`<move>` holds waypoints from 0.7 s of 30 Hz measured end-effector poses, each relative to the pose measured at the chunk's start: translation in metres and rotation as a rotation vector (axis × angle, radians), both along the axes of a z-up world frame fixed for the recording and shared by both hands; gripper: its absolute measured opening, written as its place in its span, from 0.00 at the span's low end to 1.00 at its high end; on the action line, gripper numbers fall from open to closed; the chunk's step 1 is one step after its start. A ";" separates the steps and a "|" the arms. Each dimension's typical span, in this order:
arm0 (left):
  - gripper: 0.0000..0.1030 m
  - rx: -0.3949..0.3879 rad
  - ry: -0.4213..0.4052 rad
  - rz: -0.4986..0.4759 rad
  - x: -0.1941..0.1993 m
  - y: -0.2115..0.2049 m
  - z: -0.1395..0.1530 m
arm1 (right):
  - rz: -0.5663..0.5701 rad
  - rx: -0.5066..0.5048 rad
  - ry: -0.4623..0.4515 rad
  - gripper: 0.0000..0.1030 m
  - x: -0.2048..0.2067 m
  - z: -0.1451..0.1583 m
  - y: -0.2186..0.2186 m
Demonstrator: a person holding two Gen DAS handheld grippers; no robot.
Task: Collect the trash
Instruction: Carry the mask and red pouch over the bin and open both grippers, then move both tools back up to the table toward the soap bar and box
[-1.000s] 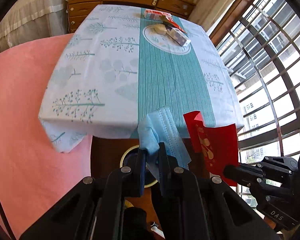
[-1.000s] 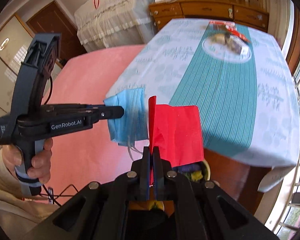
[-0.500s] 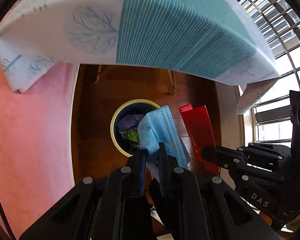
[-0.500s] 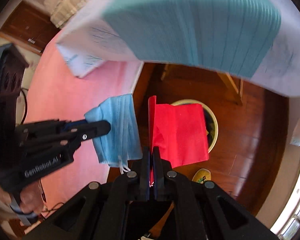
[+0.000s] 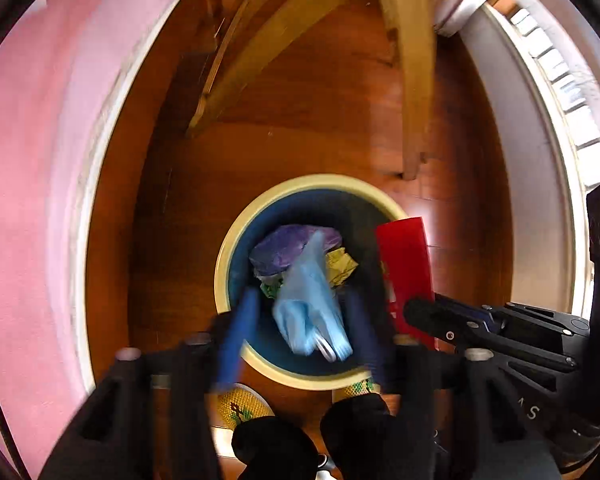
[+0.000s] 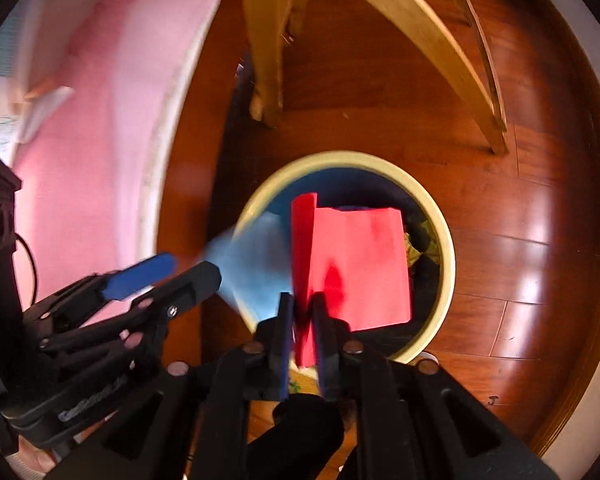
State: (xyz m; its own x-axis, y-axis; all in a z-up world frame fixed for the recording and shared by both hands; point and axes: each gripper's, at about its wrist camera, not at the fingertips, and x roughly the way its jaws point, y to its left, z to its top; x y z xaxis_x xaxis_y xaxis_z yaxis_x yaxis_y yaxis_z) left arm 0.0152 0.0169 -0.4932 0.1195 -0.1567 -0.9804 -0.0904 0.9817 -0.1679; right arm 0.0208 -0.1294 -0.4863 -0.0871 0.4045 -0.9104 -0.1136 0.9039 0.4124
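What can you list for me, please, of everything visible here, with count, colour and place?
Bin: one, cream rim, dark inside, on the floor.
Mask: one, light blue, loose over the bin between the left gripper's open jaws.
Envelope: one, red, over the bin, between the right gripper's jaws.
Trash: several pieces, purple and yellow-green, in the bin.
Floor: brown wood.
Cloth: pink, left.
Left gripper: black, blue pads, jaws just opened.
Right gripper: black, jaws just parting.

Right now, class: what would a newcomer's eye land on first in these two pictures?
The round yellow-rimmed bin on the wooden floor, already holding trash. Over it, a blue face mask drops between the left gripper's opened fingers, while a red envelope stands between the right gripper's fingers.
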 end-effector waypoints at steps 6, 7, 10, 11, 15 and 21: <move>0.75 0.029 -0.003 0.049 -0.007 0.009 -0.008 | 0.028 -0.064 -0.006 0.35 -0.002 -0.010 0.005; 0.75 0.032 -0.008 0.060 -0.009 0.011 -0.004 | 0.031 -0.070 -0.011 0.35 -0.003 -0.006 0.006; 0.75 0.037 -0.036 0.073 -0.017 0.015 0.015 | 0.034 -0.095 -0.033 0.36 -0.002 0.001 0.005; 0.75 0.042 -0.050 0.073 -0.019 0.016 0.023 | 0.034 -0.107 -0.041 0.37 -0.002 0.006 0.006; 0.75 0.048 -0.106 0.084 -0.026 0.017 0.060 | 0.032 -0.158 -0.068 0.43 -0.003 0.031 0.009; 0.80 0.064 -0.180 0.080 -0.038 0.015 0.128 | 0.037 -0.205 -0.078 0.43 -0.008 0.087 0.012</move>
State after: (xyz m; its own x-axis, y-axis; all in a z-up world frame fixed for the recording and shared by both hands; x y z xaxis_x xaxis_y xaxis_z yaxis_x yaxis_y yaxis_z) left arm -0.0224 0.0316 -0.3657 0.3033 -0.0773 -0.9497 -0.1427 0.9818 -0.1255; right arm 0.0125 -0.1170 -0.3991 -0.0245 0.2084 -0.9777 -0.1724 0.9625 0.2094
